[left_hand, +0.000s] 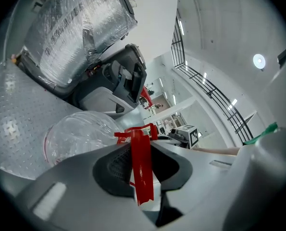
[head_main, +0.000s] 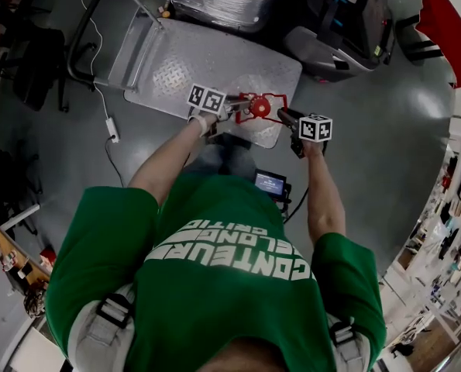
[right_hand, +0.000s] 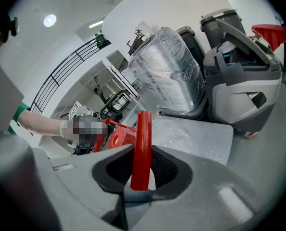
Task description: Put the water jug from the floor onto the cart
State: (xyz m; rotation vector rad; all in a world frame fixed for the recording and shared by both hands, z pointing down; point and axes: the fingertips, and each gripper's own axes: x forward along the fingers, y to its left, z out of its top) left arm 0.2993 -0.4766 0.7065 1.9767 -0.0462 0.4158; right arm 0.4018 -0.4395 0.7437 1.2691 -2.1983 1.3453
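The water jug (head_main: 259,110) hangs between the left gripper (head_main: 232,108) and the right gripper (head_main: 286,117), each pinching its red handle (left_hand: 142,172), above the near edge of the cart (head_main: 207,56), whose free deck lies ahead

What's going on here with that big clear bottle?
A person in a green T-shirt holds a clear plastic water jug with a red cap by its red plastic handle, with the left hand-held gripper clamped on one side and the right hand-held gripper on the other. The jug is at the near edge of the grey metal platform cart; whether it rests on it is unclear.
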